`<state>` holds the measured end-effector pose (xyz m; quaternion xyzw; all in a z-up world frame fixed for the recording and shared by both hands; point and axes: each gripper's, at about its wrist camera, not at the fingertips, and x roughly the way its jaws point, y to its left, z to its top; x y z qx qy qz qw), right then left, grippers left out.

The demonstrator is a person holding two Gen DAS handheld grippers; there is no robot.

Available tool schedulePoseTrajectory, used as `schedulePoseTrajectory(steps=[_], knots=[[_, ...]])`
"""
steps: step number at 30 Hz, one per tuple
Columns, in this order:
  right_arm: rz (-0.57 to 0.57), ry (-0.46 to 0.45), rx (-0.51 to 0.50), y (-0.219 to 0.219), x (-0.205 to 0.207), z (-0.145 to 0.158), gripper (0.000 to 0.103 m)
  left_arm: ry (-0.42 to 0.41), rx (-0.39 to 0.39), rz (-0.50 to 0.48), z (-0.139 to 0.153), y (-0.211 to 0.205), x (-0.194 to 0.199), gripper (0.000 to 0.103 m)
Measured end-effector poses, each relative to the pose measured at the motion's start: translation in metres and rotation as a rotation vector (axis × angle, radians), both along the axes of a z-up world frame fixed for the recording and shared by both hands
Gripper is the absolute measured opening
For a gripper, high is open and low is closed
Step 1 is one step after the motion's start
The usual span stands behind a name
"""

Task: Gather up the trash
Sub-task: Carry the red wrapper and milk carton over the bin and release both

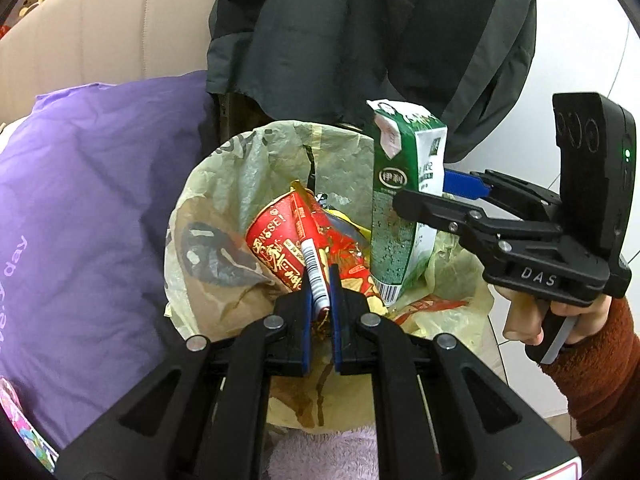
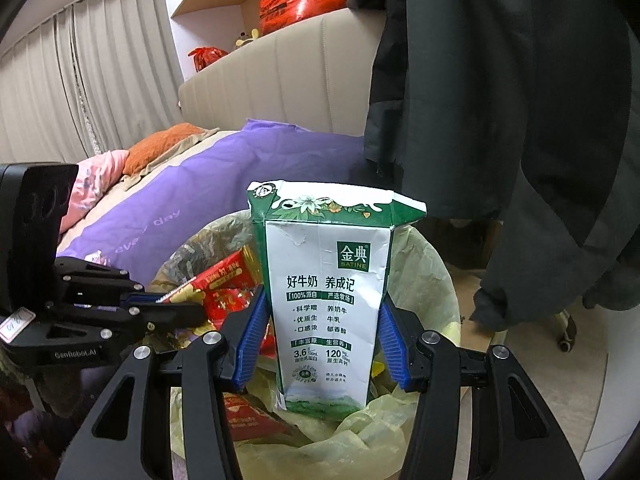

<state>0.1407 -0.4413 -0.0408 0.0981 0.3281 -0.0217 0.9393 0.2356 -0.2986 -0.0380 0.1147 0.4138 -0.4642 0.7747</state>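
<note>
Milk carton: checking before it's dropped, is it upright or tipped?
Upright: the milk carton stands top up between the right gripper's pads, above the trash bin.

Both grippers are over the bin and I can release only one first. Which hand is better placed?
Right. Its gripper holds the carton upright inside the bin rim; the left gripper pinches only a wrapper.

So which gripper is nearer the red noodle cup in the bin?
Left. The left gripper is shut on the red noodle cup wrapper edge, over the bin. The right gripper stands beside it, clamping the milk carton.
</note>
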Motion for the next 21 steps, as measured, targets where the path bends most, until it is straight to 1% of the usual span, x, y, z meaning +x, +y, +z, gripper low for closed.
schedulePoseTrajectory(steps=[13,17,21], knots=[[-0.003,0.009,0.000,-0.003,-0.002,0.003,0.049,0.045,-0.041,0.026,0.003,0.010,0.006,0.007],[-0.002,0.016,-0.005,-0.002,-0.003,0.004,0.049,0.029,-0.027,0.029,0.005,0.011,0.005,0.007],[-0.005,0.022,-0.008,-0.001,-0.004,0.006,0.049,0.018,-0.032,0.031,0.009,0.013,0.002,0.007]])
